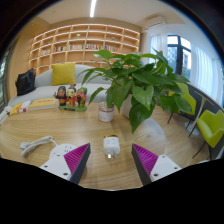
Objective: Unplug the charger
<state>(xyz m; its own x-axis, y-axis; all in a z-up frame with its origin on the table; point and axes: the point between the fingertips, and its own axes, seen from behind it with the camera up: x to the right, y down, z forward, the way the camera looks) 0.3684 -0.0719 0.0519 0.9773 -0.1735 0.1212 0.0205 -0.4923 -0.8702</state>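
Observation:
A small white charger (111, 146) lies on the wooden table (60, 125), just ahead of my fingers and in line with the gap between them. My gripper (111, 160) is open: the two magenta pads (77, 158) stand wide apart on either side, not touching the charger. A white cable (37, 144) lies coiled on the table to the left, beyond the left finger; I cannot tell whether it joins the charger.
A large green potted plant (135, 85) in a white pot (106, 112) stands just beyond the charger. Small figurines (70, 97) stand further left. A white sofa with a yellow cushion (63, 73) and shelves sit behind. Green chairs (210, 127) stand at the right.

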